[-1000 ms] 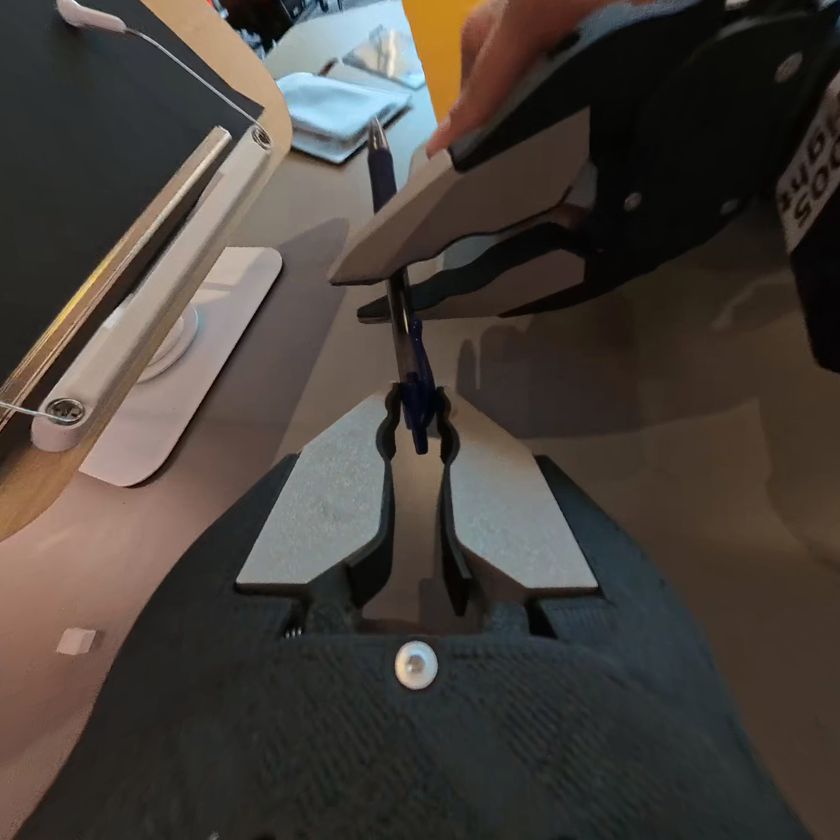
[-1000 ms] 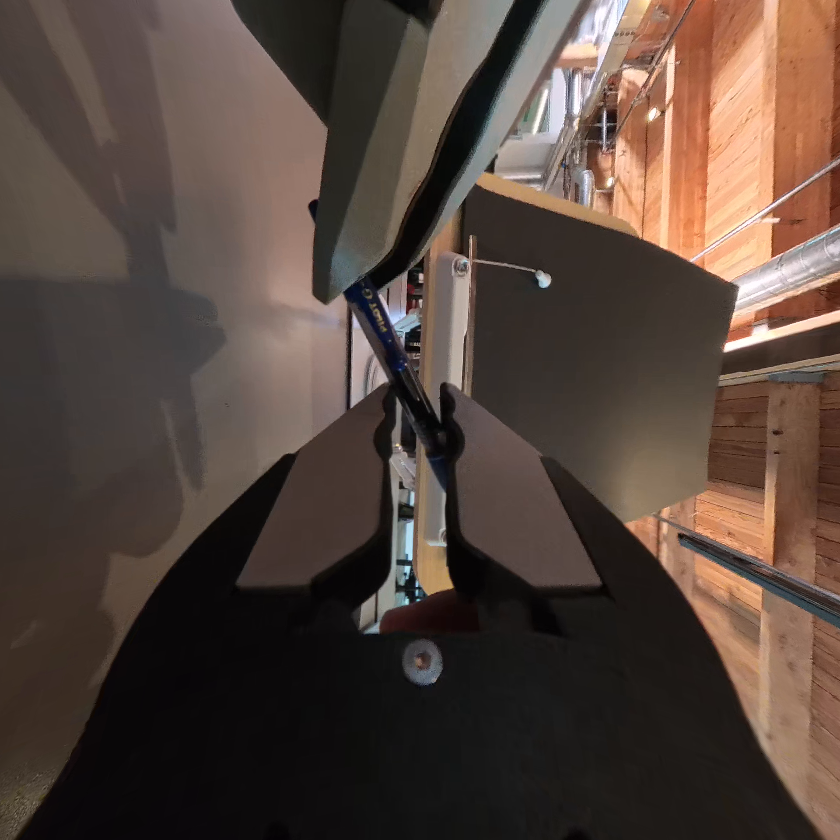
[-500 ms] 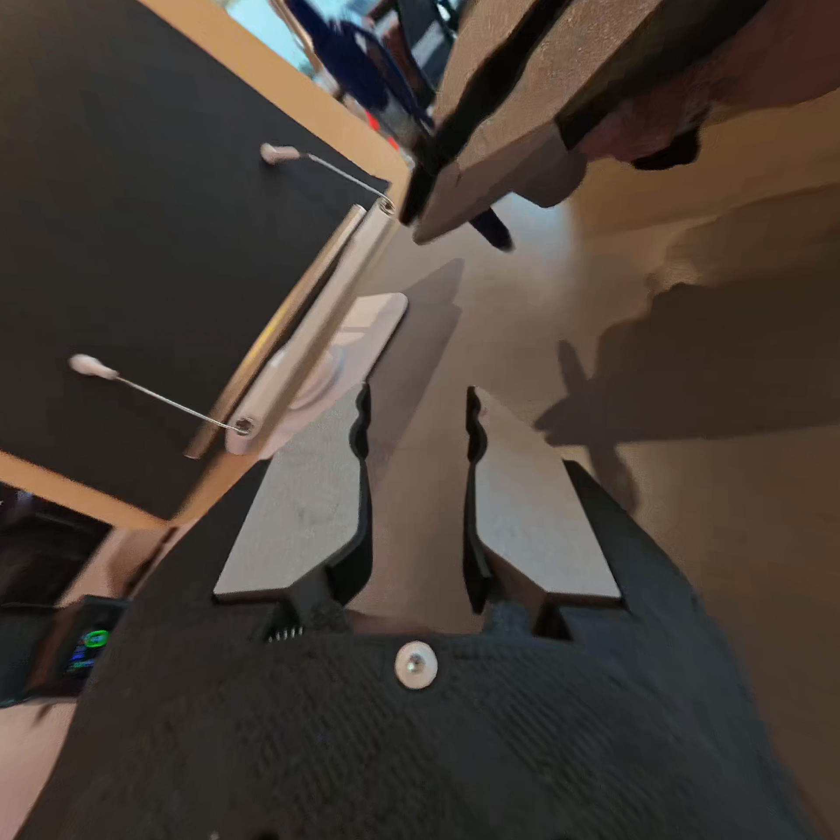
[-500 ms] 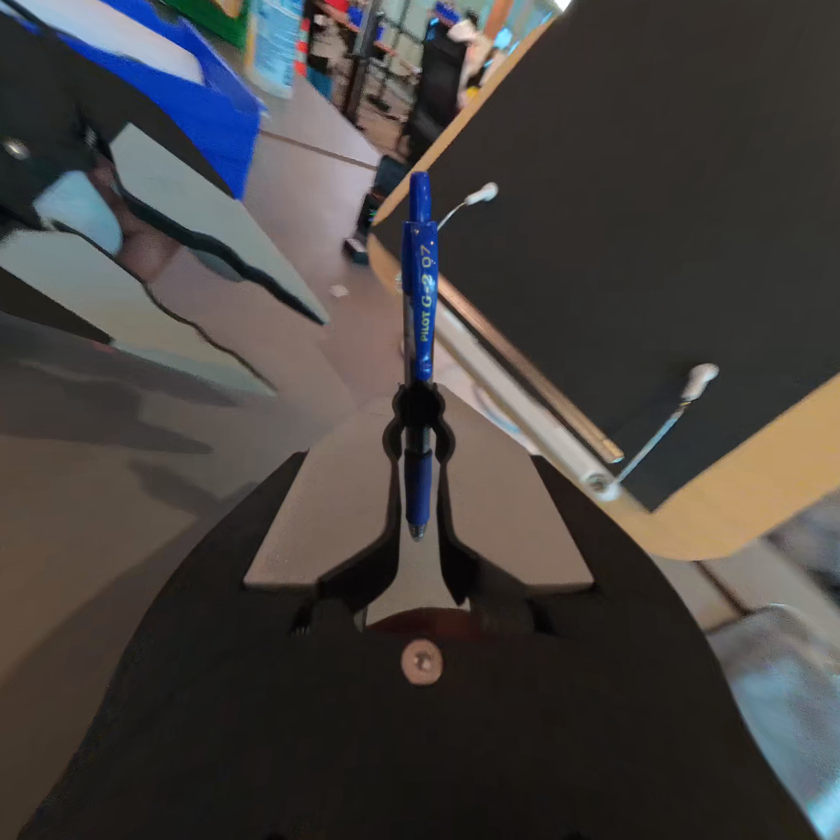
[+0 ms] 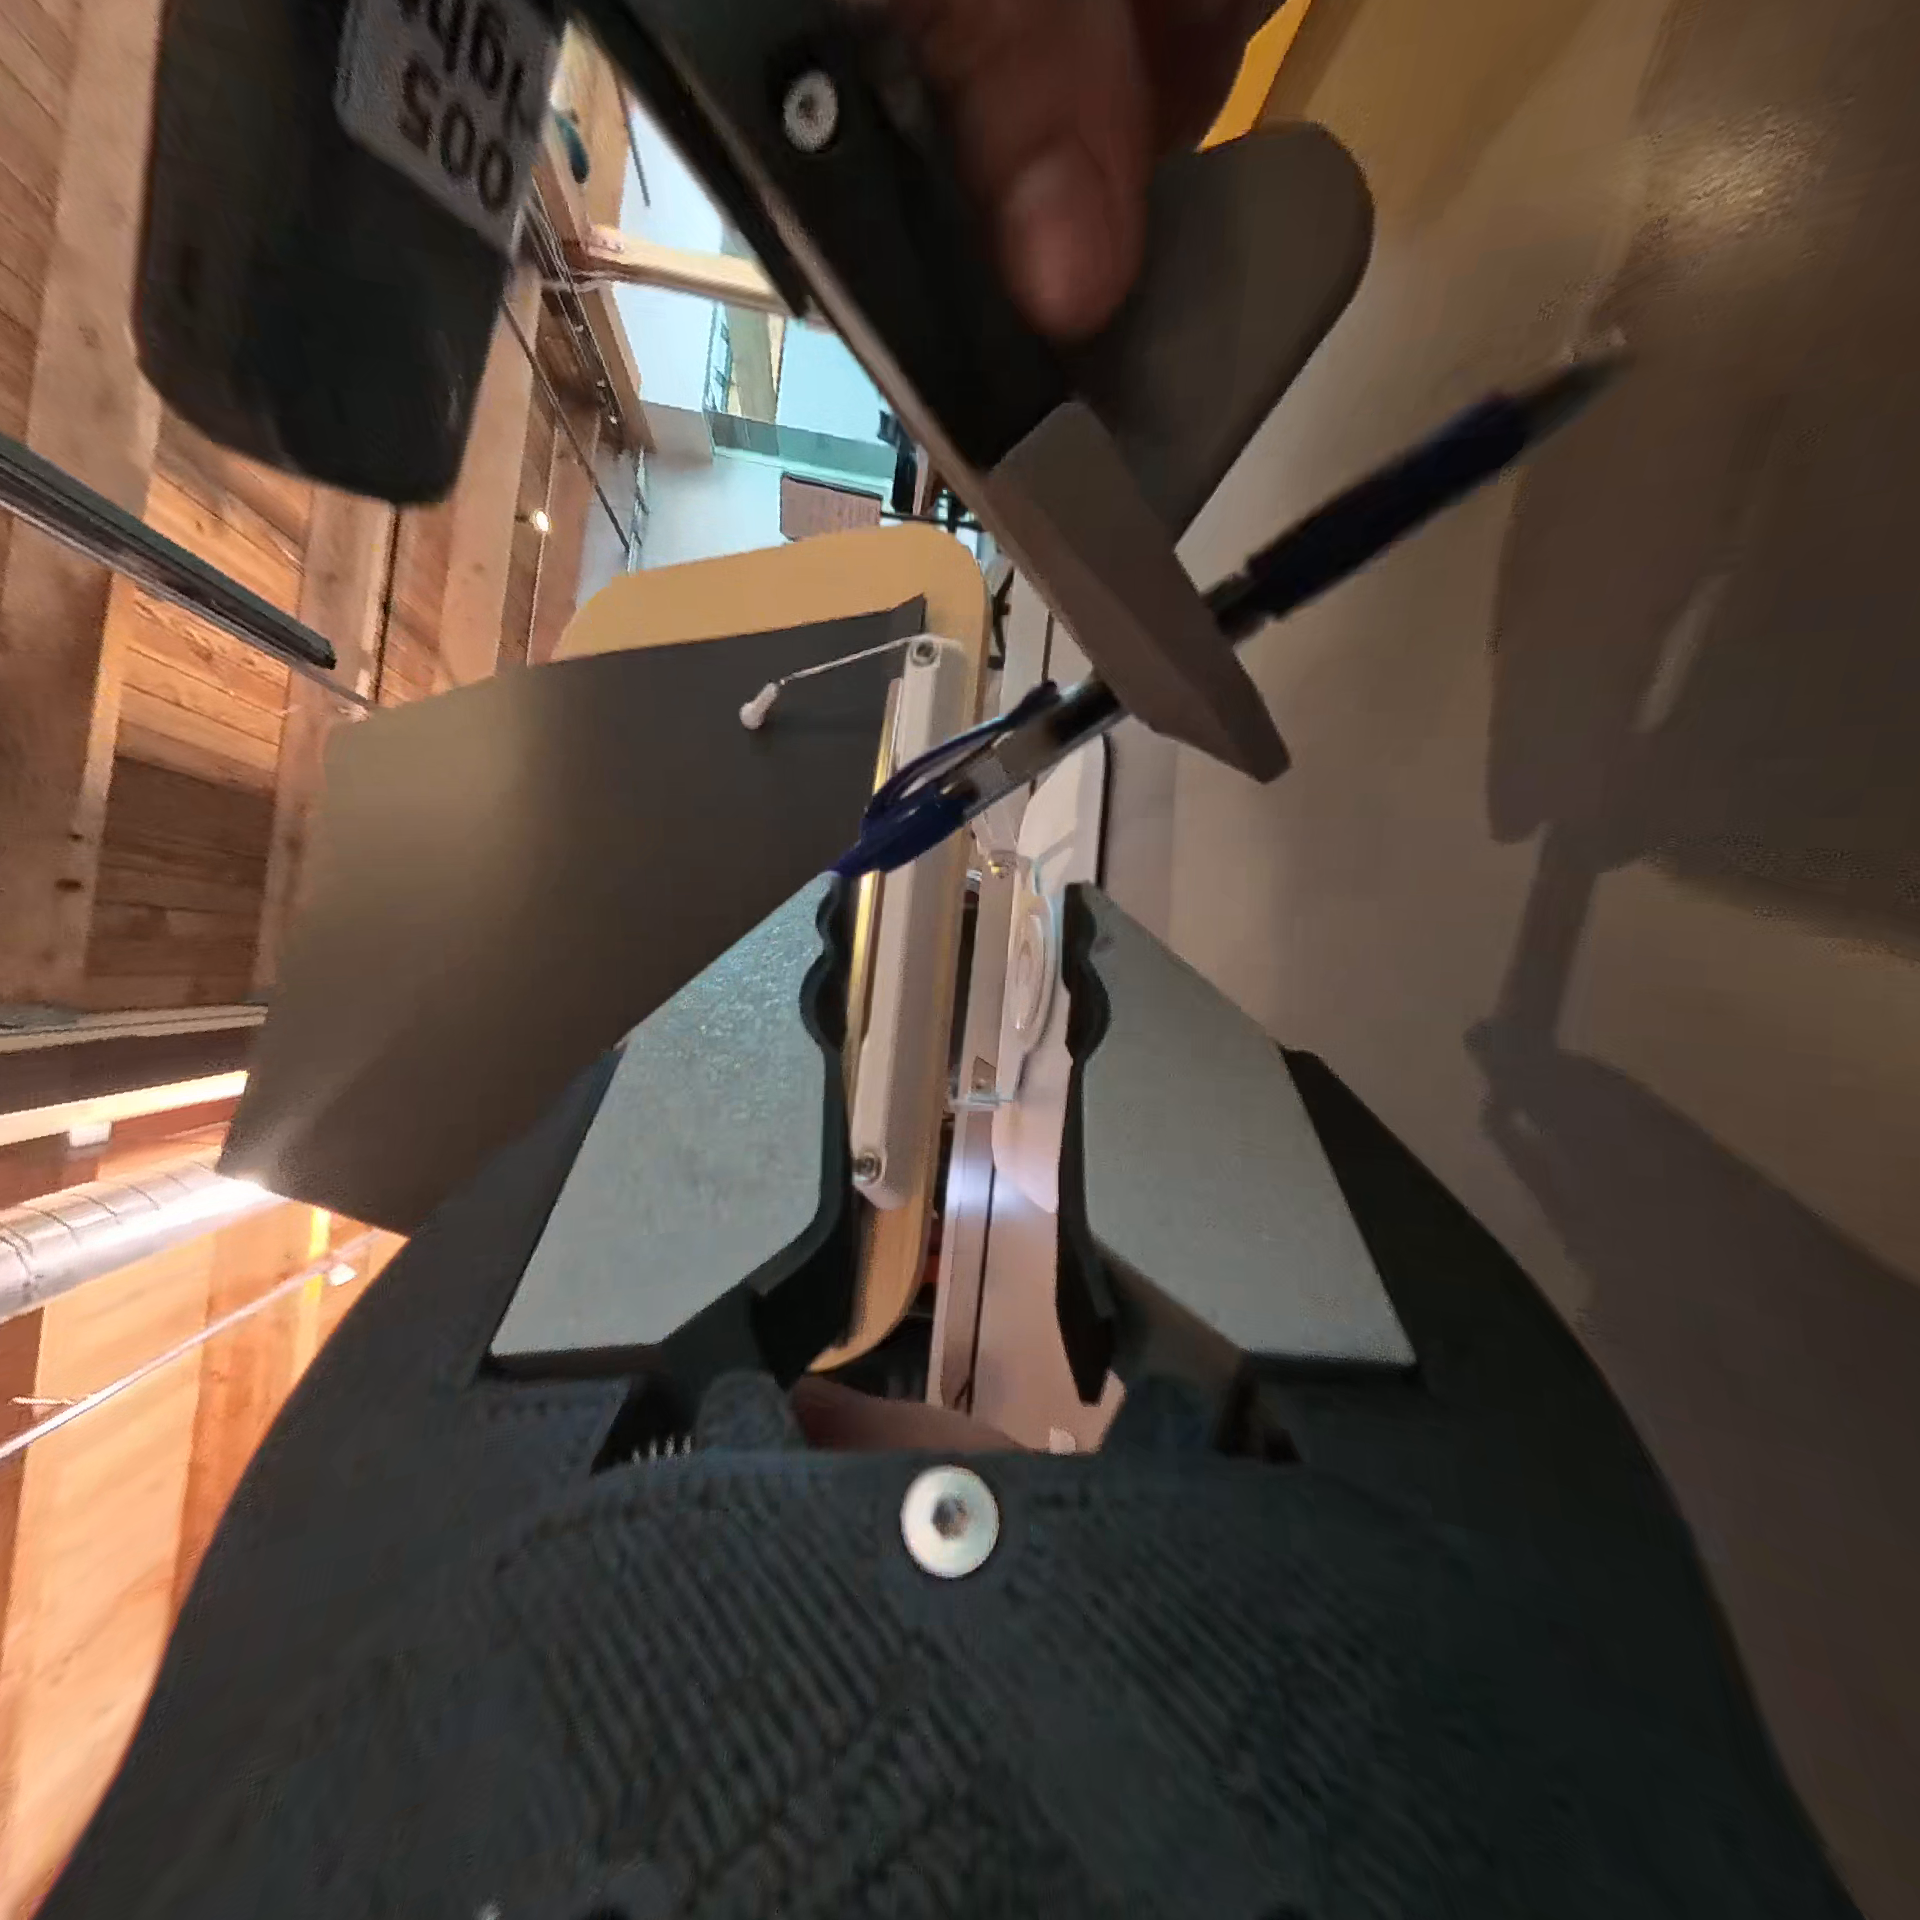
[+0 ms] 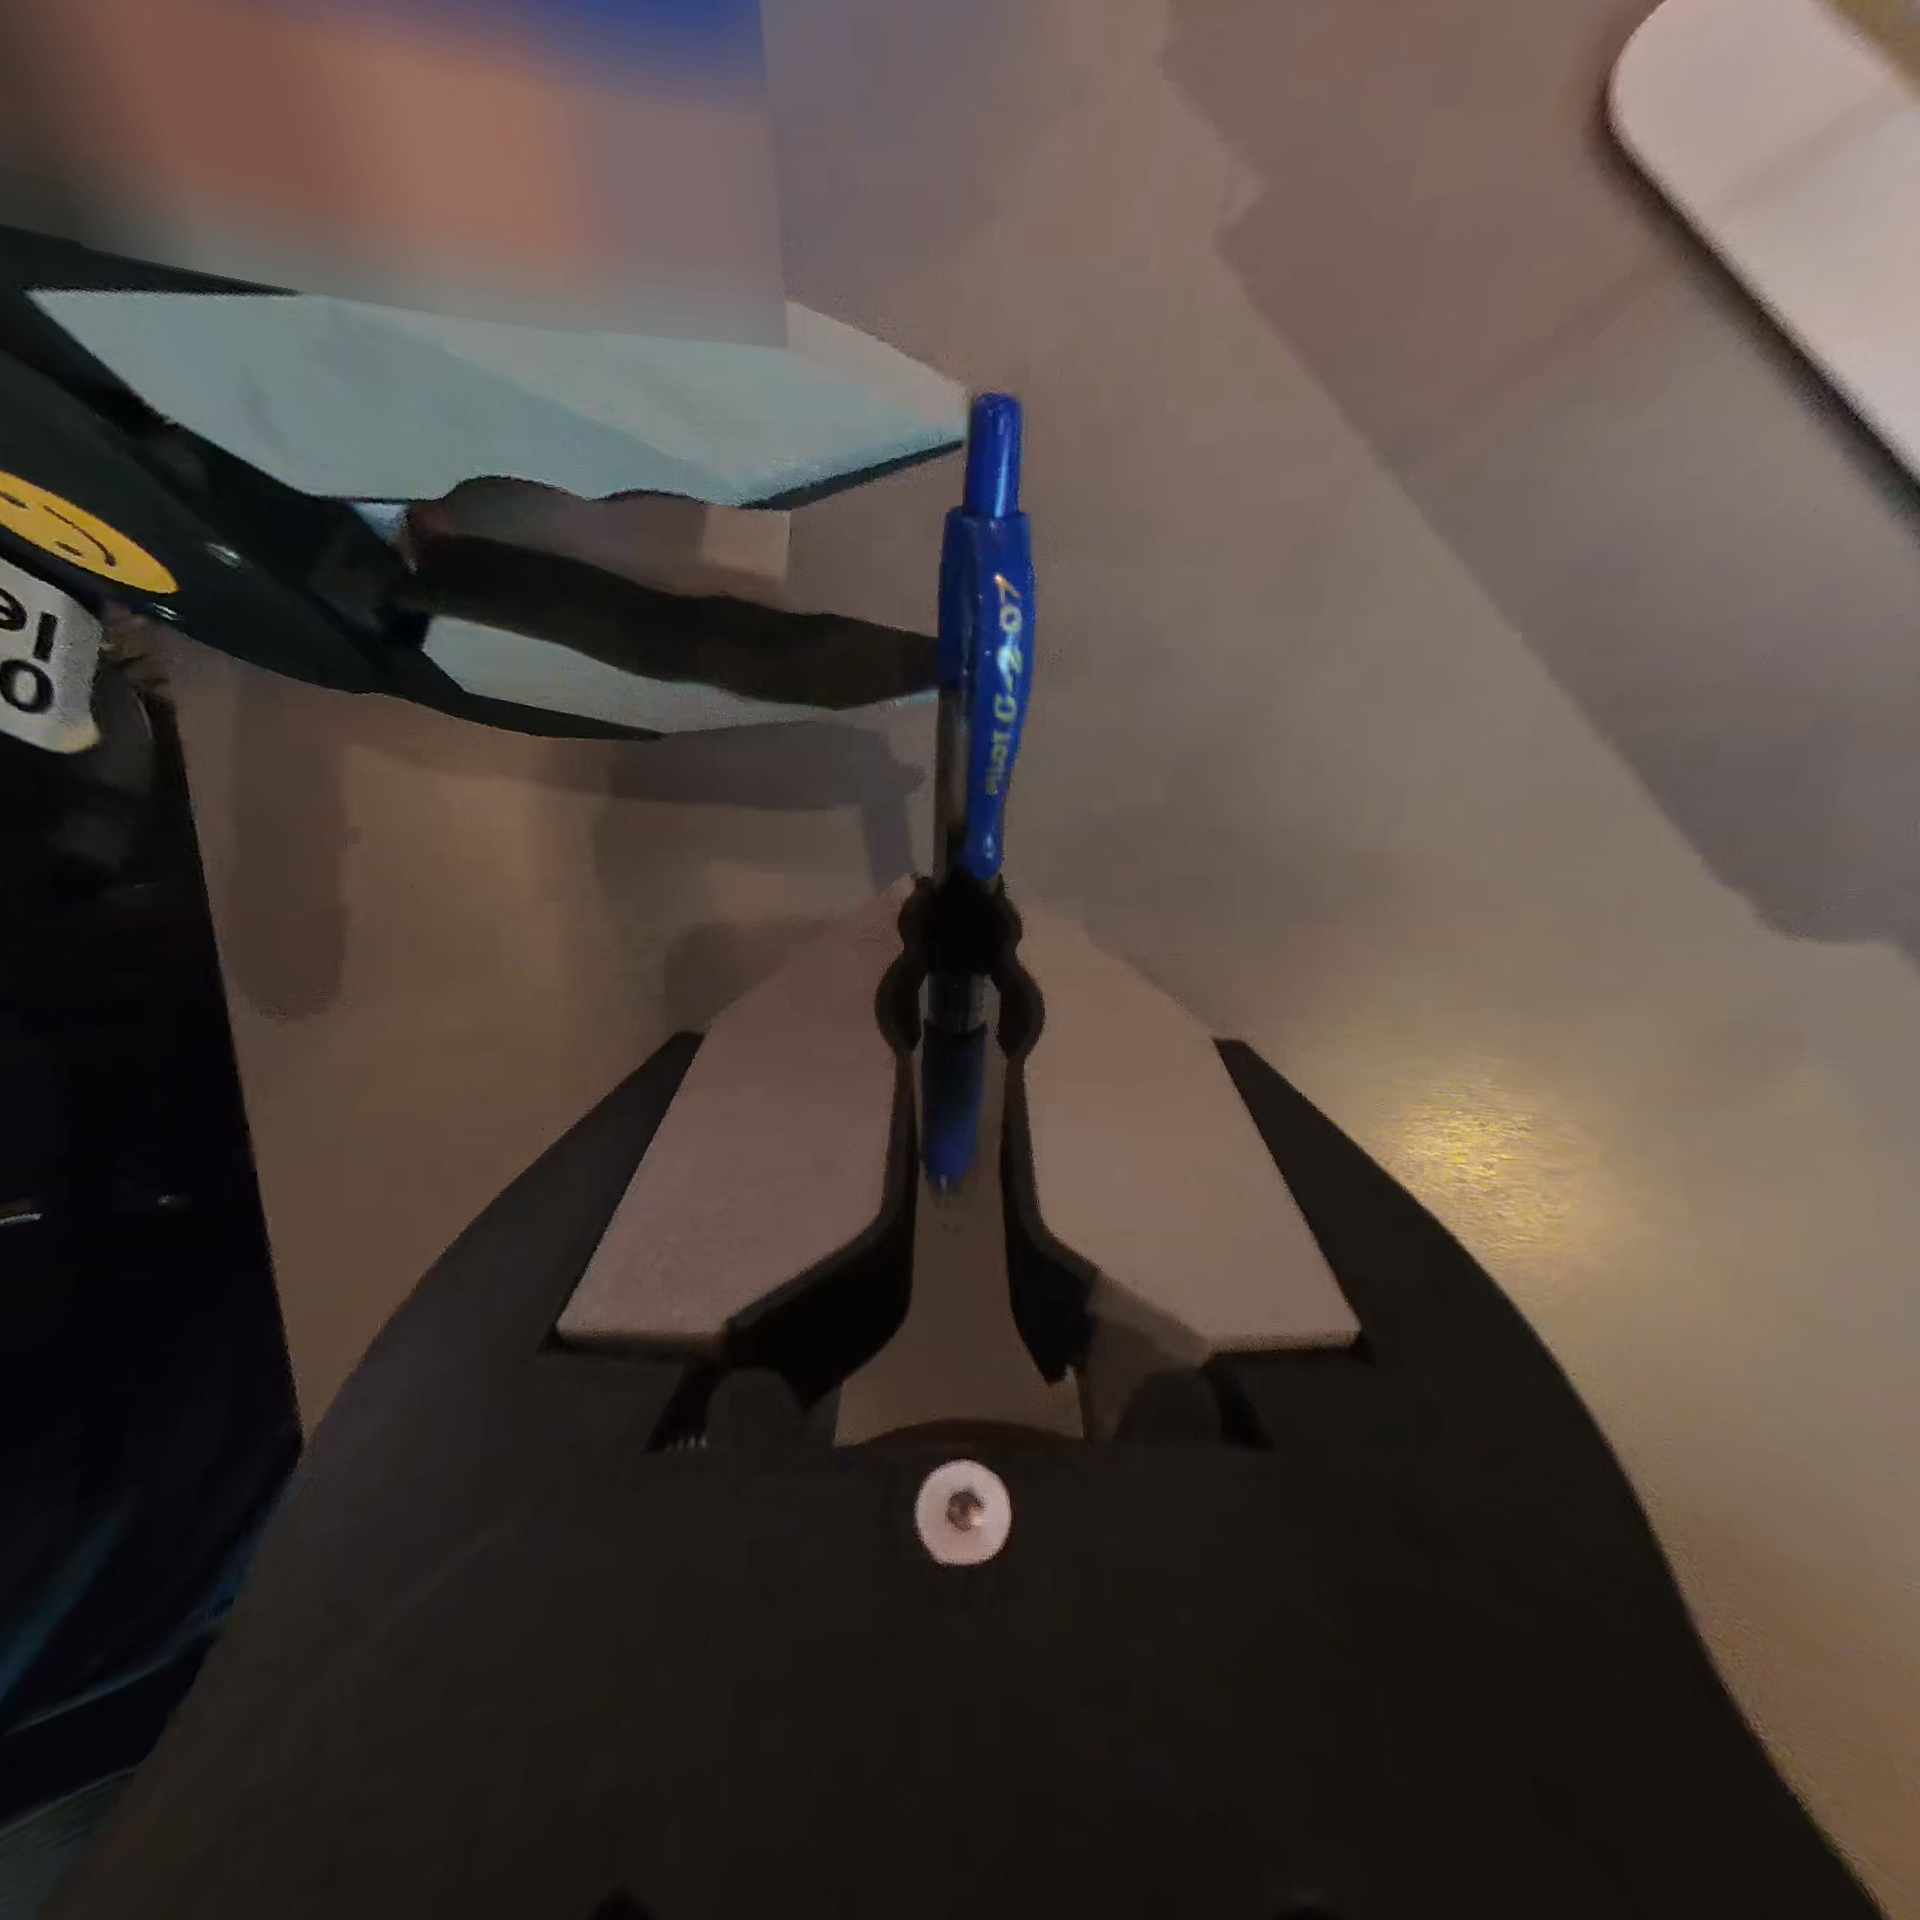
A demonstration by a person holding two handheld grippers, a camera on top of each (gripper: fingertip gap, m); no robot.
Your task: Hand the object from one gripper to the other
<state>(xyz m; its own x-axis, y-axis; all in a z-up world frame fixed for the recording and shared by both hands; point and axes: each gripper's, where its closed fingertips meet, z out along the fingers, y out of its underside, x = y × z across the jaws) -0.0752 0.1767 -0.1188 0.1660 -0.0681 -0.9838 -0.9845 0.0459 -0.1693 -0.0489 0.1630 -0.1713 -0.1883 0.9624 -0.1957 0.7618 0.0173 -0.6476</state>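
- blue pen with clip stood clamped in right gripper.
- left gripper, which gripped it a second earlier, gaped empty beside it.

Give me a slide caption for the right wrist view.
Right gripper jaws clamp an upright blue pen while the open left gripper reaches in.
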